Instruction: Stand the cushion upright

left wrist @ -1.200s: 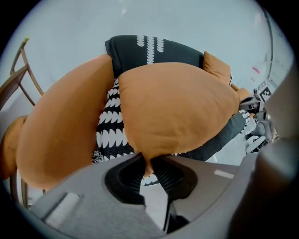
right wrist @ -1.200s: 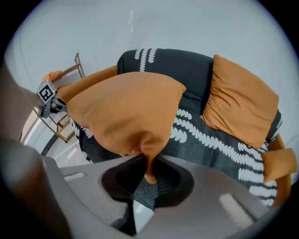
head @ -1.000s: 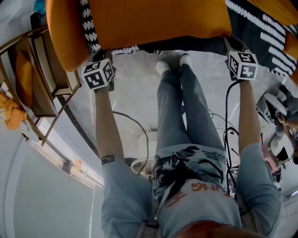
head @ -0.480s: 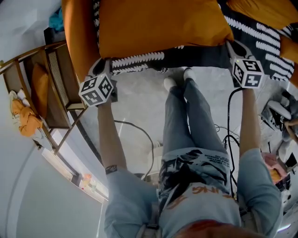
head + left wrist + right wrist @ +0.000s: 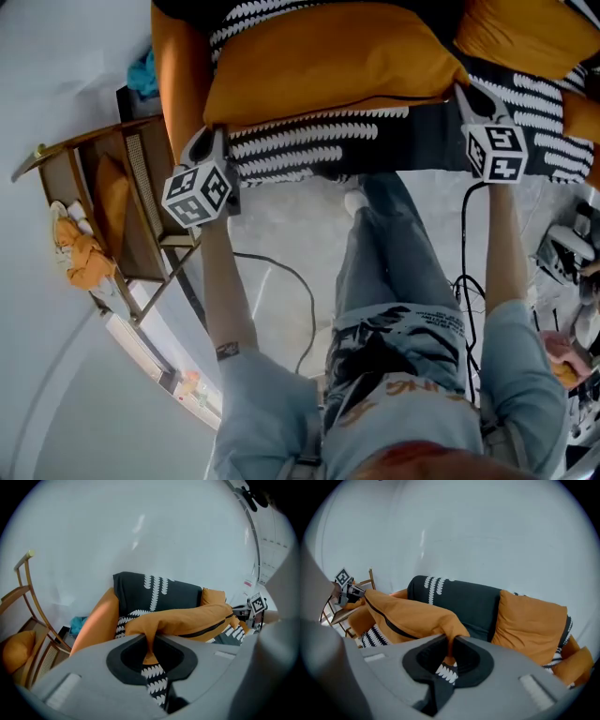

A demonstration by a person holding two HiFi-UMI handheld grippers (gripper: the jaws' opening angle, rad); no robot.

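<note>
Two corner pinches: left tool (image 5: 210, 134) and right tool (image 5: 466, 95) each nip the cushion (image 5: 328, 66). Looks soft, light, floppy, so corners suit.

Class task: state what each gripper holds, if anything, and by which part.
Both hold the orange cushion: left gripper pinches one corner, right gripper another corner.
</note>
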